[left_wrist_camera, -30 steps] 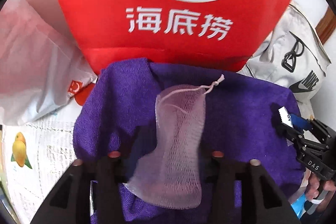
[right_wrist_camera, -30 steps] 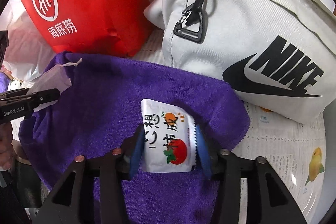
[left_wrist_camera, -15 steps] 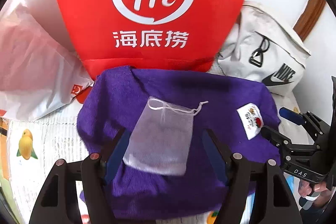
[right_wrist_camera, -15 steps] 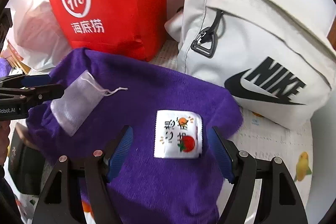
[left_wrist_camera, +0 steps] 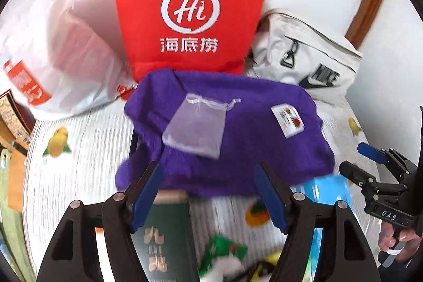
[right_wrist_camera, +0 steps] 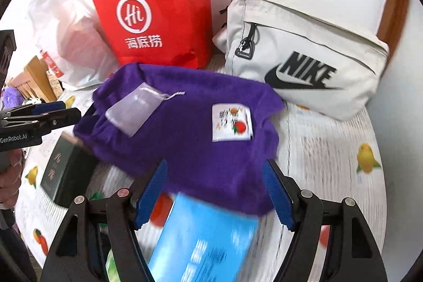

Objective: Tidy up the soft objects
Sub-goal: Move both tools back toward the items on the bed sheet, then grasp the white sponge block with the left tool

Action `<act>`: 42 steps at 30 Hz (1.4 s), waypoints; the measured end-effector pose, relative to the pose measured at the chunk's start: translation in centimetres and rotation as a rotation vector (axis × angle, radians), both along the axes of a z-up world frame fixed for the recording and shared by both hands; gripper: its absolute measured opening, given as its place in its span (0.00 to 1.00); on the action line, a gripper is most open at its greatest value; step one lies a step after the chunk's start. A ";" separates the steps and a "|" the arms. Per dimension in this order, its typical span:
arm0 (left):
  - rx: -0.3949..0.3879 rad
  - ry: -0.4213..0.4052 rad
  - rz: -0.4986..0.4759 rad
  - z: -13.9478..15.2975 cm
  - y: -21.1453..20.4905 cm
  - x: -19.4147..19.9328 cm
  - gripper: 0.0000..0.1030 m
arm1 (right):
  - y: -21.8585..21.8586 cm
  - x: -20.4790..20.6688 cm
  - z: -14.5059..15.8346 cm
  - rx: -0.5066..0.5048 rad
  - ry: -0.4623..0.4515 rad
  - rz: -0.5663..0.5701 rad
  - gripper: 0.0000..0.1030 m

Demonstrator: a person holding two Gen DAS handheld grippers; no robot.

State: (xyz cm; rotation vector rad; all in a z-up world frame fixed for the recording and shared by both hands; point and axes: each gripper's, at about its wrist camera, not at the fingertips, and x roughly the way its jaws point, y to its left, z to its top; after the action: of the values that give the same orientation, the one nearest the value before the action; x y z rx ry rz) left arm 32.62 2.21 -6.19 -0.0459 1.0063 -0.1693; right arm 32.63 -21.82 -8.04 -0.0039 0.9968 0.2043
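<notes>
A purple towel (left_wrist_camera: 238, 149) (right_wrist_camera: 190, 144) lies spread on the fruit-print cloth. On its left part rests a translucent mesh drawstring pouch (left_wrist_camera: 197, 127) (right_wrist_camera: 134, 110). A white snack packet (left_wrist_camera: 287, 120) (right_wrist_camera: 231, 123) lies flat on the towel's right part. My left gripper (left_wrist_camera: 208, 171) (right_wrist_camera: 66, 110) hangs open above the towel's near edge, short of the pouch, with nothing between its blue pads. My right gripper (right_wrist_camera: 215, 168) (left_wrist_camera: 353, 157) is open too, pulled back from the packet and holding nothing.
Behind the towel stand a red shopping bag (left_wrist_camera: 190, 17), a white Nike bag (right_wrist_camera: 304, 57) and a white plastic bag (left_wrist_camera: 53, 44). Near me lie a dark green box (left_wrist_camera: 164, 234), a blue pack (right_wrist_camera: 206, 239) and a green packet (left_wrist_camera: 224, 253).
Both grippers opened, the left letting go of the pouch and the right of the packet. Both then drew back and up, leaving the pouch and packet on the towel.
</notes>
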 end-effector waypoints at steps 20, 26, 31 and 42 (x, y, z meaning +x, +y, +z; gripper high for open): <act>-0.036 0.000 -0.114 -2.6 -3.6 -15.6 0.77 | -0.5 -15.8 -0.6 0.077 -0.010 -0.012 0.72; -0.039 0.065 -0.094 -5.1 -4.7 -15.5 0.77 | -1.1 -18.2 -2.2 0.095 0.010 -0.030 0.72; -0.047 0.063 -0.061 -6.4 -4.6 -15.0 0.75 | -1.6 -19.1 -3.1 0.101 0.021 -0.043 0.72; -0.074 0.000 -0.060 -5.6 -3.8 -15.4 0.47 | -1.4 -19.9 -4.5 0.104 0.042 -0.048 0.72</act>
State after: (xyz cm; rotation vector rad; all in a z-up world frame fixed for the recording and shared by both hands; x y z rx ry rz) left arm 17.18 -1.57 -11.78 -0.0837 1.0019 -0.2615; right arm 12.74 -23.24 -12.58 0.1197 1.0261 0.2132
